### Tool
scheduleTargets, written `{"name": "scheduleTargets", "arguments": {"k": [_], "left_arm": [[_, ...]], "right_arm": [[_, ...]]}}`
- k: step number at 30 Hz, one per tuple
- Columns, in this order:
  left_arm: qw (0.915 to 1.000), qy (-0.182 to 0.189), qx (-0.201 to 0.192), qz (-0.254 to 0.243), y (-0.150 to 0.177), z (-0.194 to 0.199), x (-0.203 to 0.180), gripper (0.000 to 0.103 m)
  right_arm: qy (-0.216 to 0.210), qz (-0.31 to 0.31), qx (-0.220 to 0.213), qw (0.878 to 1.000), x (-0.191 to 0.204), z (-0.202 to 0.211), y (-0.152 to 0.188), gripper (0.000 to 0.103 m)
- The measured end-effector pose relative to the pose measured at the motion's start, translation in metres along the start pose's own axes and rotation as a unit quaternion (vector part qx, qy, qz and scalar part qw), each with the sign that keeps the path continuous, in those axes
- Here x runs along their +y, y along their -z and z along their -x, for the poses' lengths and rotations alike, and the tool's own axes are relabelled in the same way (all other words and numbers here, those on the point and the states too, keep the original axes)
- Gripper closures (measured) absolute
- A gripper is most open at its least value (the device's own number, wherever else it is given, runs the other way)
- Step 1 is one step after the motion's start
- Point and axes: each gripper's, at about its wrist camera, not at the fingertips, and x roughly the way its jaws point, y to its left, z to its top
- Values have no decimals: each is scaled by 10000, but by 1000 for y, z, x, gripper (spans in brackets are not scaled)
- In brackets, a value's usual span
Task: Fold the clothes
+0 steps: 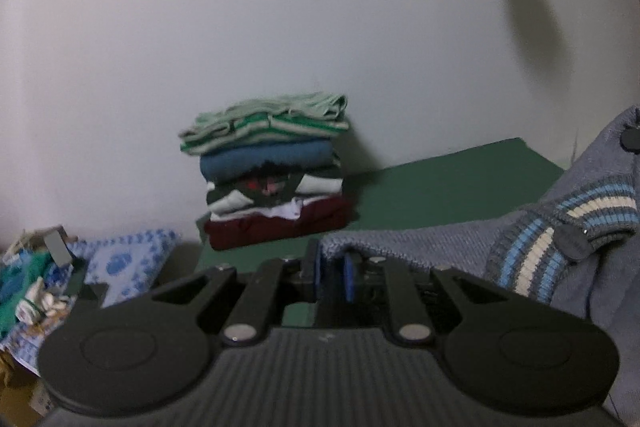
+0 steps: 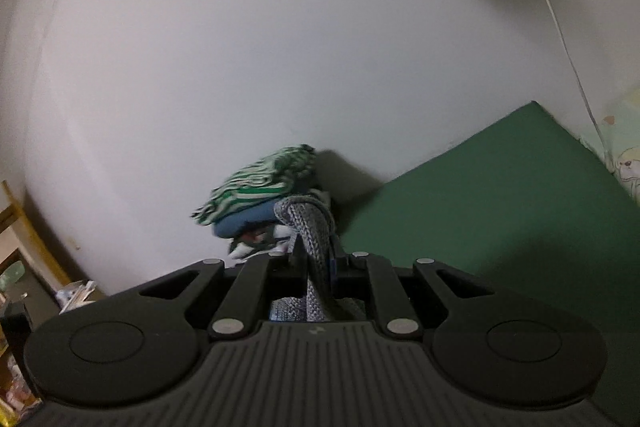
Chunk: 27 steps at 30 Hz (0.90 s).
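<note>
- Right gripper (image 2: 314,259) is clamped on a fold of the grey knit sweater (image 2: 310,223), centre frame.
- Left gripper (image 1: 330,273) – narrowly parted; whether it pinches the hem, I cannot tell.
- Risk: loose knit slipping out – or swinging into the folded stack (image 1: 272,171) mid-frame.

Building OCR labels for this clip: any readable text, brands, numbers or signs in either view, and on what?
None readable in either wrist view.
Paper items at lower left of the left wrist view: any print too blurred to read.
Small pale mark on the right hand-held gripper body: too small to read.
Grey knit sweater and the folded clothes stack: no lettering visible.
</note>
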Motion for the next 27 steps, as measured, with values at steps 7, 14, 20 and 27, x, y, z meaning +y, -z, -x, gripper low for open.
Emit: {"name": "scheduleTargets", "arguments": {"k": [7, 14, 20, 27], "left_arm": [[9991, -147, 382, 98, -1, -78, 11, 85], [9950, -191, 973, 124, 10, -161, 22, 84], [9881, -206, 1520, 60, 20, -225, 6, 82], [9842, -180, 1746, -245, 36, -258, 9, 56]], "right_arm": [[296, -130, 120, 9994, -22, -63, -8, 94], [794, -35, 511, 9955, -48, -126, 12, 94], [1295, 244, 848, 9876, -68, -190, 27, 94], [1701, 735, 1287, 9742, -82, -234, 40, 80]]}}
